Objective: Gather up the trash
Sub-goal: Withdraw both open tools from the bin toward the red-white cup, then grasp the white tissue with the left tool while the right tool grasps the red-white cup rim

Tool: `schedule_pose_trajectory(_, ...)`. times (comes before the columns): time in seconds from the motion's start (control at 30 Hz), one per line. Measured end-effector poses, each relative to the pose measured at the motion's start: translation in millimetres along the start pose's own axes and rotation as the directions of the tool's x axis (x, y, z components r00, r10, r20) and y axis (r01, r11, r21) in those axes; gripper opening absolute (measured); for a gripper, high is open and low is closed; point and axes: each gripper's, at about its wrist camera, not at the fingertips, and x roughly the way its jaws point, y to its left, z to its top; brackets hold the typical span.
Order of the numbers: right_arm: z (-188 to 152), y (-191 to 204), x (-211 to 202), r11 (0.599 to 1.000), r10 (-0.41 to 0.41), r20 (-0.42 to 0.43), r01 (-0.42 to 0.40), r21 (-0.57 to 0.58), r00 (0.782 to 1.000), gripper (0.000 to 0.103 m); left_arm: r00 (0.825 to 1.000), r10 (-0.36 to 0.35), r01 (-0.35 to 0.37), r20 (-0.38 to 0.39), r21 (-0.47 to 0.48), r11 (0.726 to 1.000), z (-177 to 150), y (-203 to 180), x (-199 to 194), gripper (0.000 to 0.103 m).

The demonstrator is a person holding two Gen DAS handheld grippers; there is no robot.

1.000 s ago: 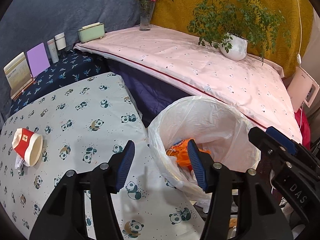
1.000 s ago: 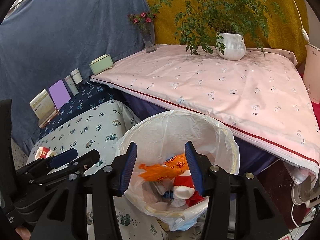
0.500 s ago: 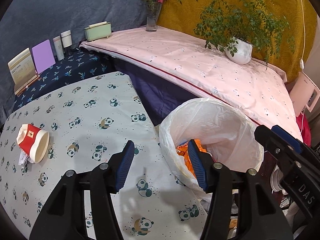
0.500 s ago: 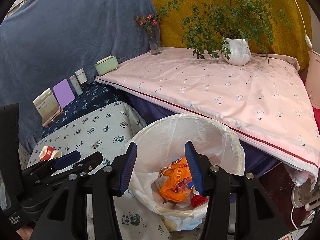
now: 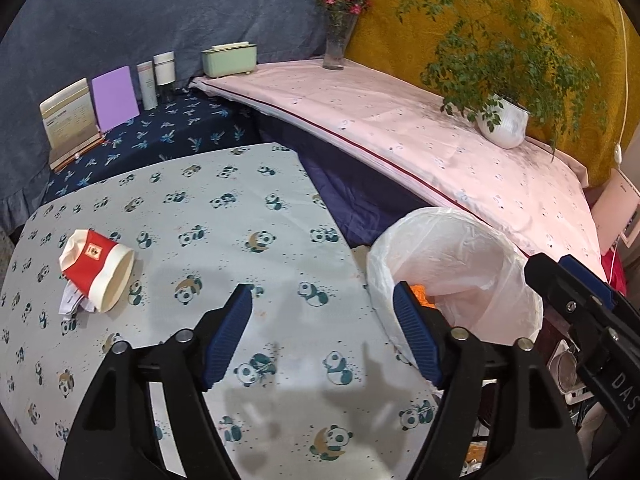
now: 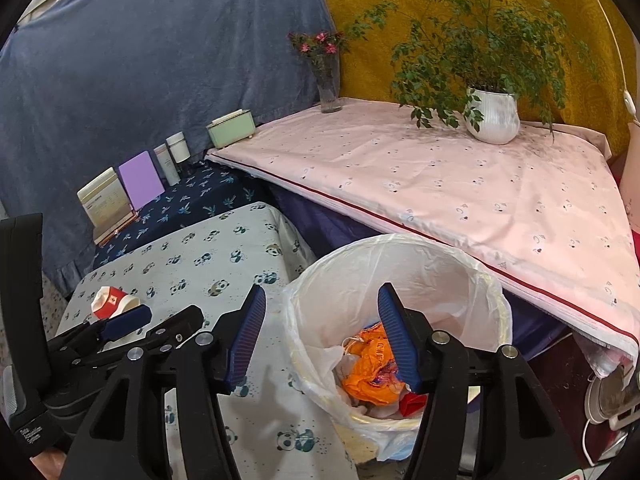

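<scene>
A crushed red and white paper cup lies on its side on the panda-print table, on a scrap of white paper. It also shows in the right wrist view. A white-lined trash bin stands at the table's right edge, holding an orange wrapper and other trash. My left gripper is open and empty over the table's front right. My right gripper is open and empty above the bin's left rim.
A pink-covered table behind carries a potted plant, a flower vase and a green box. A dark blue shelf holds a purple card, a booklet and two bottles.
Both grippers have swung left, away from the bin. The orange wrapper that was between the right gripper's fingers now lies in the bin. The cup has come nearer the left gripper.
</scene>
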Motion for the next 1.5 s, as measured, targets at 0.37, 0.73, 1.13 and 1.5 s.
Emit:
schedule_pose_trajectory(0.37, -6.3, 53.4, 8.8, 0.996, 0.061, -0.029, -0.063, -0.070, 0.998, 0.058, 0.998, 0.066, -0.065, 0.003, -0.080, 0.995, -9.6, 58.8, -8.4, 0.078)
schedule_pose_trajectory(0.73, -19.0, 115.7, 26.7, 0.981, 0.127, -0.084, -0.137, -0.135, 0.988, 0.058, 0.989, 0.144, -0.145, -0.016, -0.139, 0.980, -24.5, 130.9, -15.0, 0.081)
schedule_pose_trajectory(1.13, -34.6, 182.1, 54.2, 0.958, 0.190, -0.156, -0.218, -0.185, 0.969, 0.058, 0.978, 0.200, -0.207, -0.055, -0.184, 0.961, -37.5, 208.1, -13.1, 0.081)
schedule_pose_trajectory(1.5, -47.7, 226.0, 89.3, 0.941, 0.239, -0.232, -0.283, -0.184, 0.943, 0.058, 0.981, 0.170, -0.189, -0.097, -0.238, 0.953, -40.1, 256.5, 6.6, 0.079)
